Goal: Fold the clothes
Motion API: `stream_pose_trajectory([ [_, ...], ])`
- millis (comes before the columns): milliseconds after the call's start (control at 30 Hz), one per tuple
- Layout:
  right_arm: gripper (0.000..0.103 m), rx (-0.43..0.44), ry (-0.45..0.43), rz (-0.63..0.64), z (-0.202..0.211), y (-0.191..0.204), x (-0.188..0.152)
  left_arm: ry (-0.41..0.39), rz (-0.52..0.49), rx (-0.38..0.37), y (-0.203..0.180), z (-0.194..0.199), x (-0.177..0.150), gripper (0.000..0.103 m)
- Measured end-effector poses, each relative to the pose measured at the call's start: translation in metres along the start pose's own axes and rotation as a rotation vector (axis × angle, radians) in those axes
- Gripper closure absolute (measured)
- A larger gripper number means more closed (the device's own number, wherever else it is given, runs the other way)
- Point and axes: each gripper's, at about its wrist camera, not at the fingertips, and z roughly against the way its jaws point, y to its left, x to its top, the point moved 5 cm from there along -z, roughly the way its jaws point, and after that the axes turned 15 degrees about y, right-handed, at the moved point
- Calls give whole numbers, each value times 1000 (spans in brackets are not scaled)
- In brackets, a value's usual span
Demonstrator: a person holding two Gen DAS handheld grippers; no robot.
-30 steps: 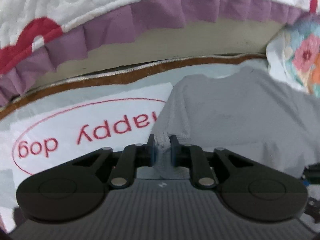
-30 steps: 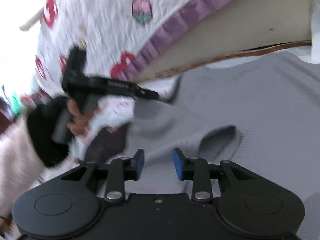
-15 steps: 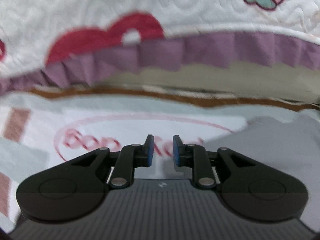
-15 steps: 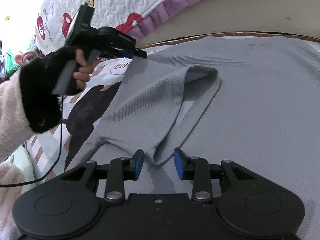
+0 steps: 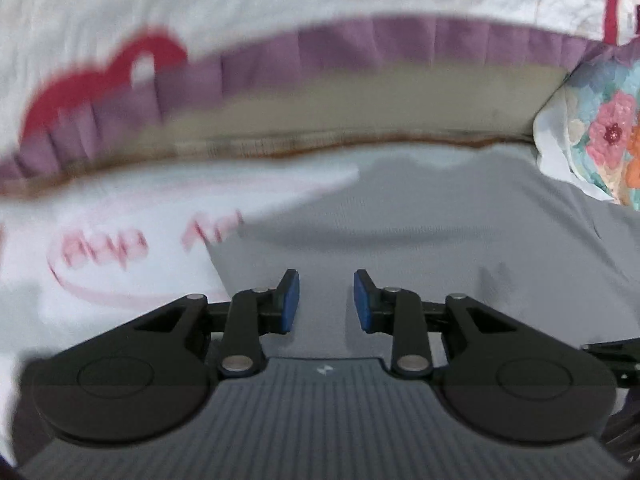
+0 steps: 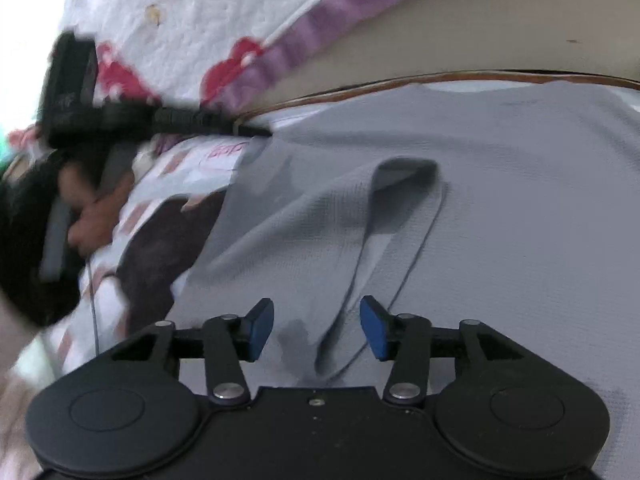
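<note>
While your left gripper (image 5: 326,296) hangs over the near left part of the grey knit garment (image 5: 420,224), its blue pads (image 5: 290,300) stand apart with nothing between them, so it is released. The garment lies spread on a printed mat (image 5: 120,240) with red lettering inside a red oval, and that view is blurred on its left side. Beyond the mat runs a brown piped edge, then a beige mattress side (image 5: 360,104), and above it a white quilt (image 5: 200,4) with a purple frill and red prints. At the far right a floral cloth (image 5: 600,128) touches the garment's edge.

Your right gripper (image 6: 316,330) is released too: its jaws are wide apart, low over the garment (image 6: 520,220), and grasp nothing. A folded-over sleeve (image 6: 320,232) lies on the garment's body, running from its open cuff at the far middle down to a narrow end between the right gripper's blue pads (image 6: 260,330); whether the pads touch the cloth you cannot tell. In this view your left hand (image 6: 86,216), in a black cuff, holds the left gripper (image 6: 264,133) at the far left, with its tip at the garment's far left edge. A dark shape printed on the mat (image 6: 160,248) shows just left of the garment.
</note>
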Motion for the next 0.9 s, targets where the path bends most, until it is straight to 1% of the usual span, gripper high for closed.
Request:
stream_pose_trajectory([
  [67, 49, 16, 16, 1, -3, 6, -1, 6, 13, -9, 1, -7, -5, 74],
  [133, 98, 22, 33, 56, -1, 15, -8, 4, 15, -8, 3, -10, -7, 74],
  [167, 97, 25, 39, 83, 0, 19, -12, 4, 17, -8, 4, -11, -8, 74],
  [300, 97, 1, -9, 135, 16, 26, -33, -6, 29, 1, 10, -12, -7, 74],
  [467, 97, -26, 42, 164, 19, 21, -48, -33, 21, 23, 8, -9, -10, 73],
  [533, 94, -45, 66, 169, 16, 21, -47, -74, -11, 42, 2, 7, -18, 64],
  [567, 91, -45, 72, 160, 17, 20, -47, -91, -28, 44, -1, 16, -25, 57],
  [633, 90, -44, 69, 137, 22, 18, -46, -108, -76, 38, -9, 36, -44, 56],
  [733, 85, -44, 58, 99, 31, 13, -43, -51, -184, 23, -24, 52, -80, 53],
  [800, 78, -43, 51, 74, 37, 10, -40, 4, -263, 0, -37, 57, -107, 48],
  [867, 78, -53, 33, 48, 43, 7, -39, 23, -333, 13, -49, 56, -129, 44],
  [900, 78, -76, 2, 30, 48, 6, -39, 26, -366, 27, -55, 54, -139, 41],
])
